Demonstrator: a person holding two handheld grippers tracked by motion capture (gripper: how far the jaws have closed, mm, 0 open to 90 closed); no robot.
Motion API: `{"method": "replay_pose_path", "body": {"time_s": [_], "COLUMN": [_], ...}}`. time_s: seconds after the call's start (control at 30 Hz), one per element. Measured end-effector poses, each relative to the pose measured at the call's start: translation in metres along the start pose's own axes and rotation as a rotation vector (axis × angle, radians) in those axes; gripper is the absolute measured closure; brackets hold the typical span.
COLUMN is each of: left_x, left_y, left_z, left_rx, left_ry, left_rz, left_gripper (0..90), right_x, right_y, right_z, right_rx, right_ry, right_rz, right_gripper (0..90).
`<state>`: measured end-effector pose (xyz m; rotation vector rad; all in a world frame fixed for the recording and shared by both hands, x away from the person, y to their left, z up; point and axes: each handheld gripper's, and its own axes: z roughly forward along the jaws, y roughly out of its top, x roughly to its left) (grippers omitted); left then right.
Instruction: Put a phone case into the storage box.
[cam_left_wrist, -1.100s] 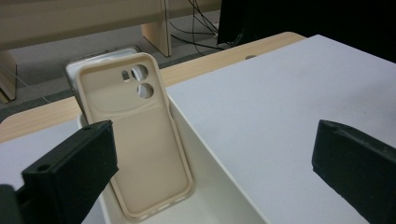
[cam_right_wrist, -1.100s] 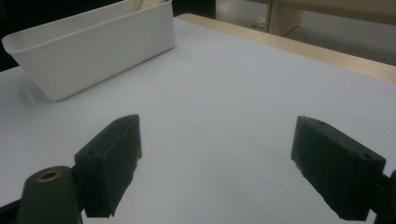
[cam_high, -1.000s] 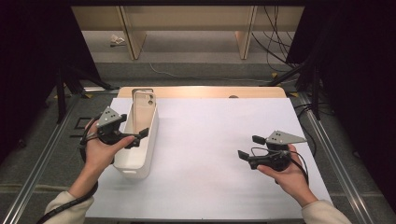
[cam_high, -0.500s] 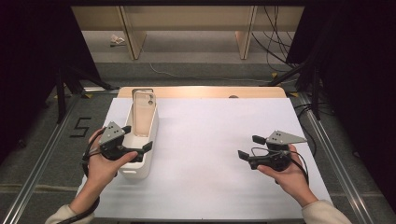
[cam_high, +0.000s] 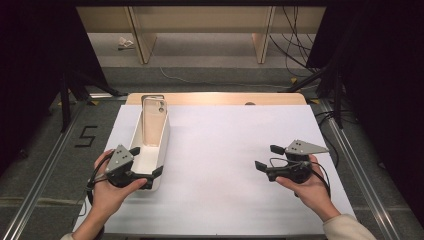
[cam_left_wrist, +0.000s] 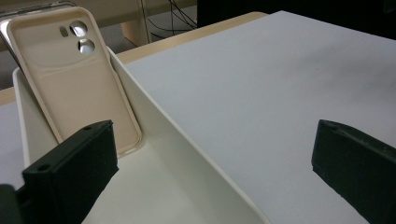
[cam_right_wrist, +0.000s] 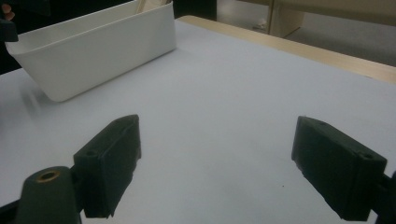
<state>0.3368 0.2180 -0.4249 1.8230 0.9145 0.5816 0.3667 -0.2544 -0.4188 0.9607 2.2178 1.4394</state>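
A long white bin (cam_high: 159, 131) stands on the left of the white table, and a beige phone case (cam_high: 153, 116) leans upright against its far end. My left gripper (cam_high: 146, 161) is open at the bin's near end. In the left gripper view, the left gripper (cam_left_wrist: 210, 158) straddles the bin's right wall (cam_left_wrist: 187, 154), with one jaw inside the bin and the other over the table. The phone case (cam_left_wrist: 74, 74) stands ahead of the inner jaw without touching it. My right gripper (cam_high: 267, 157) is open above bare table at the right. In its own view, the right gripper (cam_right_wrist: 229, 168) faces the bin (cam_right_wrist: 102, 51) from far off.
A white sheet (cam_high: 225, 145) covers the table, and a wooden strip (cam_high: 215, 98) shows at the far edge. Metal rails run along both sides. A "5" mark (cam_high: 86, 135) is on the floor at the left. Cables and shelf legs lie beyond the table.
My left gripper has drawn back along the bin towards the person and now sits at the bin's near end. The right gripper has stayed put.
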Motion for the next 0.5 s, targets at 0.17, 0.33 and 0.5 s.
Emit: {"method": "replay_pose_path", "body": {"time_s": [0.17, 0.33, 0.5], "left_x": [-0.0028, -0.0014, -0.0024], "left_y": [-0.0027, -0.0039, -0.0041], "left_z": [0.0012, 0.0010, 0.0024], "left_rx": [0.011, 0.011, 0.013], "left_ry": [-0.005, -0.002, -0.005], "left_rz": [0.019, 0.015, 0.016], "left_gripper": [0.0, 0.0, 0.0], "right_x": [0.0002, -0.0003, -0.0005], "right_y": [0.0000, -0.0003, -0.0005], "right_z": [0.0002, 0.0004, 0.0008], "right_rx": [-0.002, -0.003, -0.003], "right_ry": [0.000, -0.001, -0.001], "right_rz": [-0.002, 0.005, 0.003], "right_gripper": [16.7, 16.6, 16.5]}}
